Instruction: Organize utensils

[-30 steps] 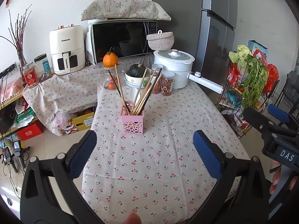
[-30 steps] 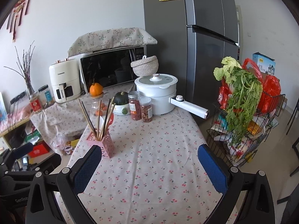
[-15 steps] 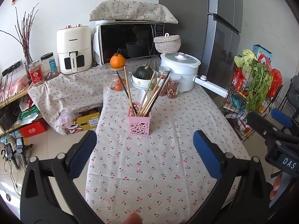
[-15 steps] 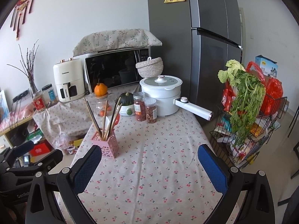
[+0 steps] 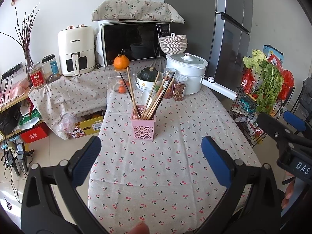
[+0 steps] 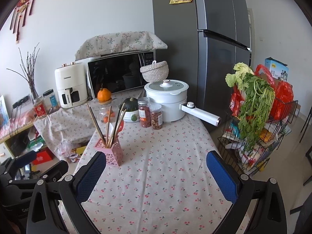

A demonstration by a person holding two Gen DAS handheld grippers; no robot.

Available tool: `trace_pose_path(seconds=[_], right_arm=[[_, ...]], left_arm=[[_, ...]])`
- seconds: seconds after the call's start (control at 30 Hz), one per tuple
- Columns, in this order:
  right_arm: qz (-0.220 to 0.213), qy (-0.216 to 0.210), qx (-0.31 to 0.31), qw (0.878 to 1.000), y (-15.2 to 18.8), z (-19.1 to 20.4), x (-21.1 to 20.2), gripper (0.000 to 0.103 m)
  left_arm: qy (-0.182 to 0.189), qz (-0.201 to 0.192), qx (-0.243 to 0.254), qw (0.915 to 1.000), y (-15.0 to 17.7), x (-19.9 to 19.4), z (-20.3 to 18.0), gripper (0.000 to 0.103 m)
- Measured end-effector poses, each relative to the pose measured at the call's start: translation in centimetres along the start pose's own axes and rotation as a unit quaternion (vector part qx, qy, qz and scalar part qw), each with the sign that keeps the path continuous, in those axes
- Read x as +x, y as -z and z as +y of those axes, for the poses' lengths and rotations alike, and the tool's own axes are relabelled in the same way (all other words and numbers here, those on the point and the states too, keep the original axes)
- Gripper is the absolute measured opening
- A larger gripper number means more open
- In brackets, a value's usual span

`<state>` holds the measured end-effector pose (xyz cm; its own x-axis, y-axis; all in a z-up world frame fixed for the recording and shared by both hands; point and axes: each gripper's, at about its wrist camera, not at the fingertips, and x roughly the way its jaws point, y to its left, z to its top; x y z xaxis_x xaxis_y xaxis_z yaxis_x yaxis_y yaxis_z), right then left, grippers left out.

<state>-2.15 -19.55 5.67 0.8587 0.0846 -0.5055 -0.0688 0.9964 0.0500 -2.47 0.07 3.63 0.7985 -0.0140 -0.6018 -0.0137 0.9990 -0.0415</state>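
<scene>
A pink perforated holder [image 5: 144, 125] stands on the cherry-print tablecloth [image 5: 167, 167] with several chopsticks [image 5: 156, 97] leaning out of it. It also shows in the right wrist view [image 6: 110, 152], where a white spoon and a red spoon [image 6: 120, 125] stand in it too. My left gripper [image 5: 151, 158] is open and empty, well short of the holder. My right gripper [image 6: 156, 173] is open and empty, with the holder just beyond its left finger. The right gripper also shows at the right edge of the left wrist view [image 5: 282, 128].
At the far end stand a white pot [image 5: 186, 74] with a long handle, two jars [image 5: 176, 89], a bowl with a squash [image 5: 149, 78] and a microwave [image 5: 134, 42]. A wire rack of vegetables [image 6: 253, 117] stands to the right of the table.
Both grippers have pulled back and shifted a little, so the holder and the table appear slightly farther and more central. Both stay open and empty.
</scene>
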Motion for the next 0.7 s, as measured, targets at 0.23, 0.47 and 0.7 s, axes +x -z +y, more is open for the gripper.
trace_pose_path(seconds=[0.23,0.47,0.7], right_arm=[[-0.001,0.006,0.003,1.0,-0.03,-0.29,0.07,0.103],[-0.006,0.012,0.011,1.0,-0.06,-0.71,-0.22,0.103],[-0.006,0.015,0.014,1.0,-0.04,-0.99,-0.26,0.103]], left_arm=[[0.002,0.002,-0.003,1.0,-0.08,-0.03,0.08,0.102],[0.006,0.003,-0.012,0.9999,-0.03,-0.26,0.3,0.102],[0.012,0.004,-0.017,0.9998,0.06,-0.27,0.24,0.102]])
